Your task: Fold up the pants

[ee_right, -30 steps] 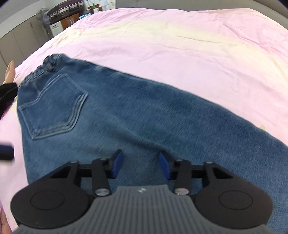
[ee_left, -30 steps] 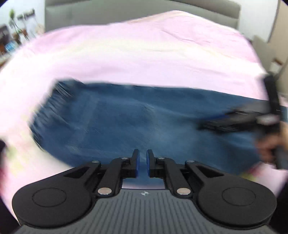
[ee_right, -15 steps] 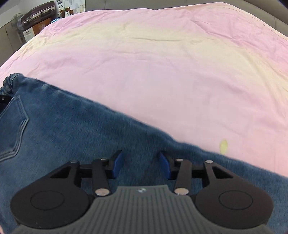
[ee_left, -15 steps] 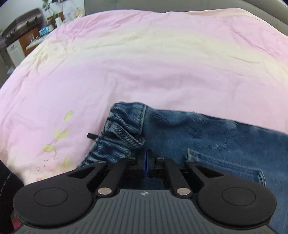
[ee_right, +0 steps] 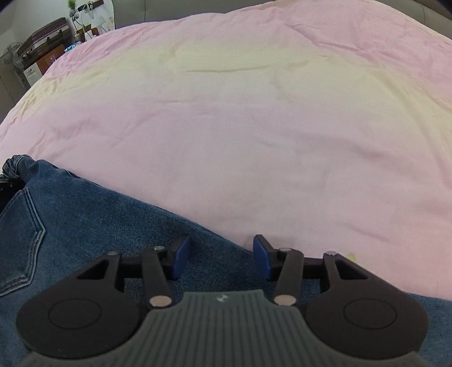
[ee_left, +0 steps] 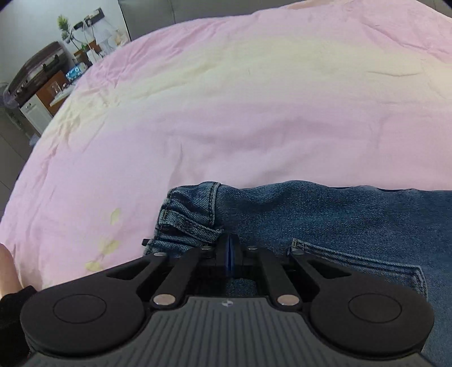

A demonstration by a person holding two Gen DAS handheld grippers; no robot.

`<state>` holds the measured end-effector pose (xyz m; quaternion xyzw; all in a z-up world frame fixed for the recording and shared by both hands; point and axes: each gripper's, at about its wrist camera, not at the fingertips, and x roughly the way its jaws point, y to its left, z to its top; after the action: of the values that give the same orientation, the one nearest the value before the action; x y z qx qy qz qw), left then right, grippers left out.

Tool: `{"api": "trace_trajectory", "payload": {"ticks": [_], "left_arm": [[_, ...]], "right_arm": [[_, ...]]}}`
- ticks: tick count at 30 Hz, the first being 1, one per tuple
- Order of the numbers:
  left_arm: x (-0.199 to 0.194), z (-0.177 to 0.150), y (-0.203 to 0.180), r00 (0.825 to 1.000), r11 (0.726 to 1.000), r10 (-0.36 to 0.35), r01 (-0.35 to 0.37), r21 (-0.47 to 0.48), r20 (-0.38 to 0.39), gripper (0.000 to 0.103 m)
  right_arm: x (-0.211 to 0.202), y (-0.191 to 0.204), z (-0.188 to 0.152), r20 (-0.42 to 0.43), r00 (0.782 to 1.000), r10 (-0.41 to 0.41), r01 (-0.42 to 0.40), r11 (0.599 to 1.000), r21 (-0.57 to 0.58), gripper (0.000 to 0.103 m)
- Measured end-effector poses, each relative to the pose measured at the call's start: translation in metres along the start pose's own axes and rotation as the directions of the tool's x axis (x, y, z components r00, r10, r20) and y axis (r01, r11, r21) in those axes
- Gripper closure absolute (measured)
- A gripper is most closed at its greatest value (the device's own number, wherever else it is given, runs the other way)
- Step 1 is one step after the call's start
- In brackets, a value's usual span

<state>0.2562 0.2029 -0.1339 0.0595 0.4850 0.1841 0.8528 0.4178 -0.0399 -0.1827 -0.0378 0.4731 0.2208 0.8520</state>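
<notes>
Blue jeans (ee_left: 325, 220) lie flat on a pink bedsheet (ee_left: 240, 118), back pocket up. My left gripper (ee_left: 229, 251) is shut on the jeans at the bunched elastic waistband (ee_left: 186, 220). In the right wrist view the jeans (ee_right: 84, 214) run from the left edge to the lower right, with the back pocket (ee_right: 19, 237) at the left. My right gripper (ee_right: 220, 257) is open, its blue pads over the far edge of the trouser leg, nothing between them.
The pink sheet (ee_right: 240, 127) covers the whole bed beyond the jeans. A suitcase and shelves with small items (ee_left: 42, 73) stand past the bed's far left corner. A grey headboard (ee_right: 183, 8) runs along the back.
My left gripper swung to the waistband and closed on it. My right gripper moved along the leg toward its far edge and stayed open.
</notes>
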Motion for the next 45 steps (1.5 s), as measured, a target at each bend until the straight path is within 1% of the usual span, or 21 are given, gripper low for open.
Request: {"api": "trace_trajectory", "payload": {"ticks": [1, 3, 6, 8, 10, 13, 14, 16, 20, 22, 24, 28, 31, 33, 35, 37, 39, 41, 42, 44, 45], "left_arm": [[-0.011, -0.001, -0.002, 1.0, 1.0, 0.001, -0.001, 0.019, 0.024, 0.096], [-0.033, -0.004, -0.012, 0.998, 0.999, -0.013, 0.01, 0.051, 0.062, 0.091], [-0.072, -0.018, -0.033, 0.989, 0.992, -0.106, 0.098, 0.081, 0.1, 0.091], [-0.081, -0.021, -0.055, 0.979, 0.982, -0.171, 0.159, 0.104, 0.111, 0.091], [-0.089, -0.03, -0.08, 0.964, 0.964, -0.245, 0.232, 0.131, 0.102, 0.091], [-0.111, -0.049, -0.121, 0.936, 0.93, -0.34, 0.322, 0.177, 0.086, 0.091], [-0.118, -0.056, -0.136, 0.925, 0.917, -0.37, 0.349, 0.192, 0.084, 0.091], [-0.128, -0.061, -0.162, 0.908, 0.898, -0.41, 0.387, 0.212, 0.08, 0.091], [-0.137, -0.066, -0.218, 0.867, 0.85, -0.497, 0.475, 0.227, 0.046, 0.091], [-0.14, -0.068, -0.247, 0.854, 0.83, -0.519, 0.496, 0.254, 0.028, 0.091], [-0.14, -0.071, -0.275, 0.834, 0.799, -0.552, 0.533, 0.28, -0.011, 0.091], [-0.142, -0.077, -0.327, 0.776, 0.732, -0.625, 0.62, 0.283, -0.084, 0.091], [-0.143, -0.08, -0.363, 0.744, 0.692, -0.658, 0.658, 0.297, -0.115, 0.091], [-0.147, -0.082, -0.389, 0.727, 0.665, -0.675, 0.673, 0.324, -0.126, 0.091], [-0.151, -0.081, -0.411, 0.722, 0.647, -0.678, 0.676, 0.354, -0.139, 0.091], [-0.151, -0.079, -0.427, 0.724, 0.64, -0.674, 0.67, 0.376, -0.142, 0.091], [-0.147, -0.075, -0.441, 0.717, 0.629, -0.678, 0.679, 0.379, -0.161, 0.091], [-0.142, -0.075, -0.451, 0.718, 0.619, -0.669, 0.682, 0.389, -0.193, 0.091], [-0.139, -0.076, -0.455, 0.718, 0.614, -0.664, 0.683, 0.395, -0.21, 0.091], [-0.135, -0.08, -0.459, 0.711, 0.602, -0.663, 0.692, 0.398, -0.233, 0.091], [-0.133, -0.081, -0.461, 0.708, 0.598, -0.664, 0.696, 0.398, -0.24, 0.092]], "right_arm": [[-0.011, -0.003, -0.003, 0.01, 1.0, 0.016, -0.016, 1.0, 0.001, 0.049], [-0.035, -0.009, -0.014, 0.03, 0.999, 0.02, -0.02, 1.0, -0.01, 0.046], [-0.071, -0.02, -0.037, 0.058, 0.998, 0.011, -0.01, 1.0, -0.014, 0.046], [-0.093, -0.03, -0.057, 0.07, 0.998, -0.004, 0.004, 1.0, 0.0, 0.046], [-0.114, -0.047, -0.083, 0.074, 0.997, -0.026, 0.025, 0.999, 0.022, 0.046], [-0.153, -0.074, -0.132, 0.08, 0.993, -0.09, 0.085, 0.994, 0.069, 0.046], [-0.163, -0.085, -0.142, 0.083, 0.99, -0.111, 0.103, 0.99, 0.098, 0.046], [-0.189, -0.118, -0.166, 0.09, 0.984, -0.154, 0.135, 0.973, 0.188, 0.046], [-0.235, -0.181, -0.211, 0.097, 0.967, -0.234, 0.183, 0.911, 0.37, 0.047], [-0.256, -0.211, -0.232, 0.093, 0.957, -0.274, 0.206, 0.872, 0.445, 0.047], [-0.271, -0.238, -0.253, 0.083, 0.947, -0.31, 0.225, 0.825, 0.518, 0.047], [-0.287, -0.283, -0.283, 0.081, 0.945, -0.318, 0.192, 0.737, 0.649, 0.046], [-0.291, -0.311, -0.296, 0.081, 0.941, -0.329, 0.179, 0.687, 0.704, 0.046], [-0.294, -0.327, -0.305, 0.105, 0.943, -0.317, 0.133, 0.645, 0.753, 0.045], [-0.292, -0.341, -0.311, 0.123, 0.945, -0.302, 0.087, 0.598, 0.796, 0.044], [-0.285, -0.352, -0.315, 0.144, 0.947, -0.287, 0.044, 0.56, 0.828, 0.042], [-0.275, -0.364, -0.317, 0.154, 0.951, -0.27, 0.012, 0.525, 0.851, 0.042], [-0.267, -0.372, -0.321, 0.169, 0.951, -0.26, -0.021, 0.489, 0.872, 0.042], [-0.262, -0.377, -0.325, 0.176, 0.951, -0.256, -0.039, 0.463, 0.886, 0.045], [-0.253, -0.384, -0.33, 0.184, 0.948, -0.259, -0.058, 0.429, 0.902, 0.054], [-0.249, -0.385, -0.332, 0.183, 0.947, -0.265, -0.057, 0.422, 0.905, 0.064]]}}
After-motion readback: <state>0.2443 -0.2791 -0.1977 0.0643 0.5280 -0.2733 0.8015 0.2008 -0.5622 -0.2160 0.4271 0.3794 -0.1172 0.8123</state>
